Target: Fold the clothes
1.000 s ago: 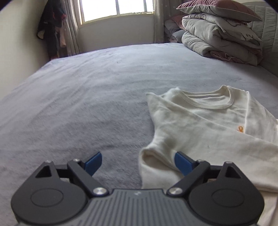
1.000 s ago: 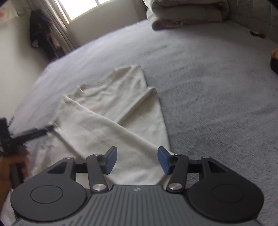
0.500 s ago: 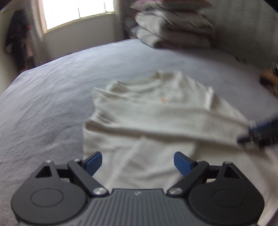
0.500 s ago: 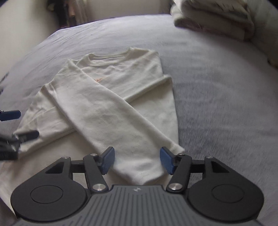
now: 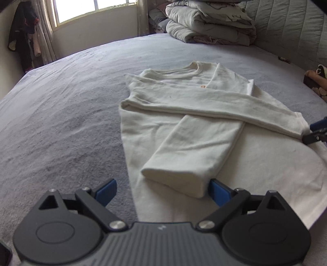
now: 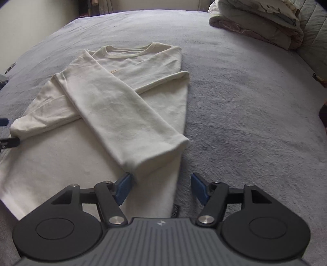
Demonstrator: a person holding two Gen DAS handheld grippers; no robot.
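Observation:
A cream long-sleeved sweatshirt [image 5: 179, 96] lies flat on the grey bed [image 5: 61, 114], collar away from me, with both sleeves folded across its body and crossing. My left gripper [image 5: 163, 192] hovers at the hem side. Its jaws are opening, and the lower sleeve's cuff [image 5: 175, 180] lies between the blue pads without being pressed. In the right wrist view the same sweatshirt [image 6: 132, 67] shows the top sleeve's cuff [image 6: 155, 151] just ahead of my right gripper [image 6: 161, 187]. Those jaws are opening too, the left pad beside the cuff's corner. Each gripper's tips peek into the other view.
Folded duvets and pillows [image 5: 208, 22] are stacked at the head of the bed by a padded headboard [image 5: 286, 30]. A window [image 5: 92, 8] and hanging clothes [image 5: 22, 36] are at the far left. Small items [image 5: 314, 79] lie at the bed's right edge.
The left gripper has swung from beside the shirt's shoulder to the lower sleeve cuff near the hem. The right view has rolled level, and its jaws stand wider around the other cuff.

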